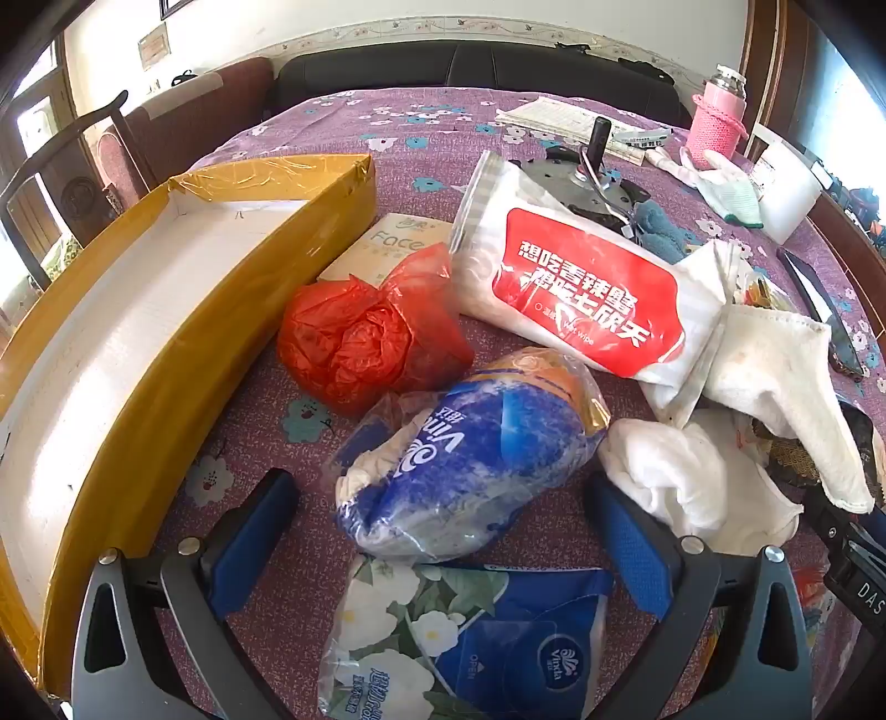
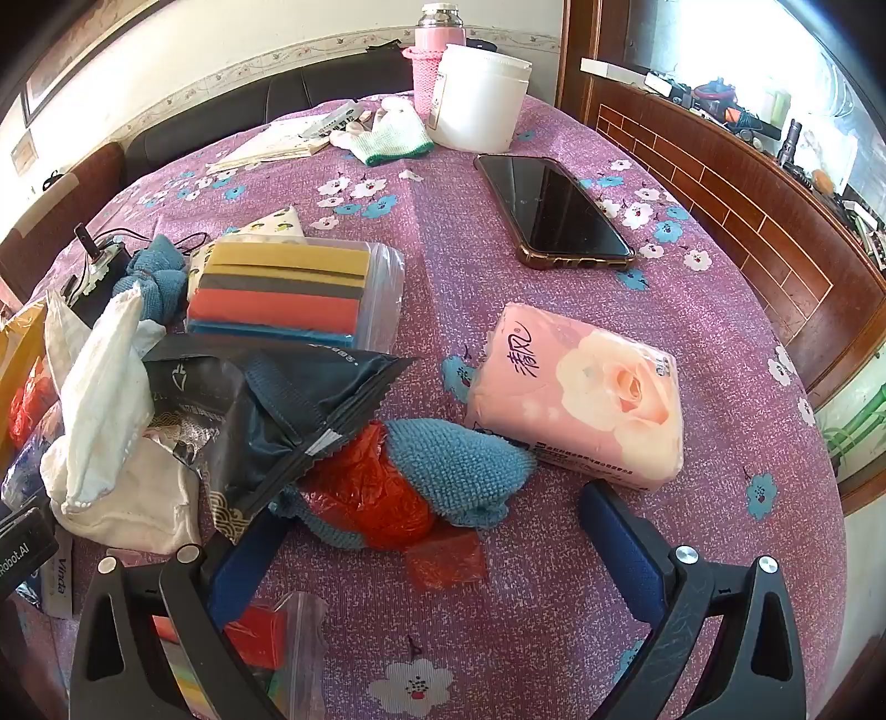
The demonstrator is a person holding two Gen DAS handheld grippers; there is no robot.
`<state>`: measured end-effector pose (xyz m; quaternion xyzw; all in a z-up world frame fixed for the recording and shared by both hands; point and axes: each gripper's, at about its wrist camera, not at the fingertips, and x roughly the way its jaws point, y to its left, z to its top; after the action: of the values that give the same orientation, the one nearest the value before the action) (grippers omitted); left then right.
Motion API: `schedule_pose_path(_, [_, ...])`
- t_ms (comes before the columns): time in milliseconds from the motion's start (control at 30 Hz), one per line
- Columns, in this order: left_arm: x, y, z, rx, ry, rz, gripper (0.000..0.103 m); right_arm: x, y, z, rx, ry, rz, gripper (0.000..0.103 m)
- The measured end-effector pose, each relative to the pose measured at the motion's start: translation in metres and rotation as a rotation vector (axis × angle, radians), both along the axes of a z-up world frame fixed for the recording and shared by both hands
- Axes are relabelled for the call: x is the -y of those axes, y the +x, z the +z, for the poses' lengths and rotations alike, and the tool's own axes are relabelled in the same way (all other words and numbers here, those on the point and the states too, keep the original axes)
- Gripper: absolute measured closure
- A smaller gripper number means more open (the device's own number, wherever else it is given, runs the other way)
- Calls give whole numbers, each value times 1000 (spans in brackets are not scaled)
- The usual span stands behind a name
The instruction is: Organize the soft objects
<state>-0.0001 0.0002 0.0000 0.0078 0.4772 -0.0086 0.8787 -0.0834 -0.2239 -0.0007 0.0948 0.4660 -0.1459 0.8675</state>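
In the left wrist view my left gripper point(image 1: 443, 498) is open, its blue pads either side of a crumpled blue Vinda tissue pack point(image 1: 470, 448). Around it lie a red plastic bag point(image 1: 365, 338), a red-labelled wet wipe pack point(image 1: 576, 282), white cloths point(image 1: 692, 471) and a flowered Vinda pack point(image 1: 470, 642). An open yellow cardboard box point(image 1: 138, 310) stands to the left. In the right wrist view my right gripper point(image 2: 437, 526) is open around a blue knitted cloth point(image 2: 459, 465) with a red plastic bag point(image 2: 365, 493). A pink tissue pack point(image 2: 581, 393) lies just beyond.
On the purple flowered tablecloth point(image 2: 470, 266) lie a phone point(image 2: 554, 210), a bag of coloured sponges point(image 2: 288, 293), a dark foil pouch point(image 2: 277, 399), a white tub point(image 2: 482, 99), a pink flask point(image 2: 437, 50) and a glove point(image 2: 393, 138). A brick-patterned ledge point(image 2: 747, 221) is on the right.
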Motion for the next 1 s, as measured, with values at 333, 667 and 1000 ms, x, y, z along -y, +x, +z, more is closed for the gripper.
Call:
schedule_pose_path(333, [0, 0, 0, -1, 1, 0, 0, 0, -1, 0, -3, 3, 0, 1])
schedule_pose_path(667, [0, 0, 0, -2, 1, 0, 0, 0, 0, 0, -4, 3, 0, 1])
schedule_pose_path(1000, [0, 0, 0, -2, 2, 0, 0, 3, 3, 0, -3, 5, -7, 1])
